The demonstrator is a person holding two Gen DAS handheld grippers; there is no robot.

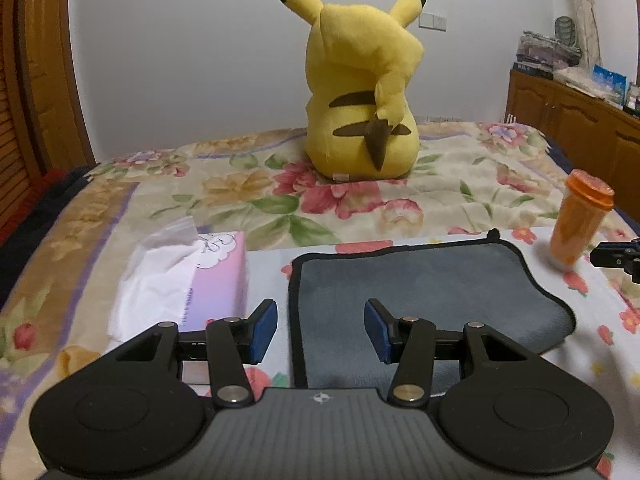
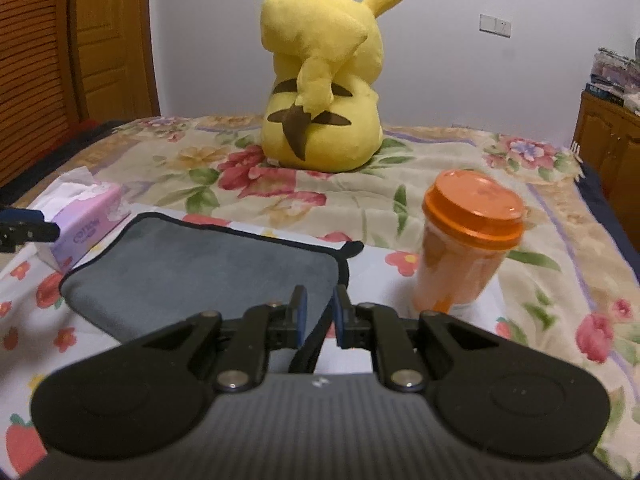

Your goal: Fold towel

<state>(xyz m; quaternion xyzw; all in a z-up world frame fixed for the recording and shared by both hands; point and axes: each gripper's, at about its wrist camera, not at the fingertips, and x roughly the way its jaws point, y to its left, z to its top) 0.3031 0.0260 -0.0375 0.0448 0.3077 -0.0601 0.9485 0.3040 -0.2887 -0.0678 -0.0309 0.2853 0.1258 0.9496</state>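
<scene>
Left wrist view shows the grey towel [image 1: 420, 292] lying flat on a white flowered cloth [image 1: 600, 320] spread over the bed, its black-bound edge running all round. The left gripper [image 1: 320, 330] stands wide open, jaws well apart, hovering over the towel's near left corner; the left hem passes between the blue pads [image 1: 264, 330] toward 12 o'clock, and most of the cloth spreads from 12 to 2 o'clock of the claw.

From the right wrist view the towel [image 2: 200, 276] lies at 10 to 11 o'clock of the right gripper [image 2: 320, 320], whose jaws are nearly closed with a narrow gap. The towel's near right edge runs just under them, but I cannot tell whether any cloth is pinched.

By the look of it, the towel is soft, light and limp, plush enough not to slip. It will likely sag and drape once lifted, so the stitched hem at the two near corners seems the best hold.

A tissue box [image 1: 216, 276] sits just beside the left edge at 10 o'clock, and an orange cup [image 2: 468, 240] stands near the right corner at 1 o'clock. A yellow plush toy [image 1: 360, 92] sits well apart at 12.
</scene>
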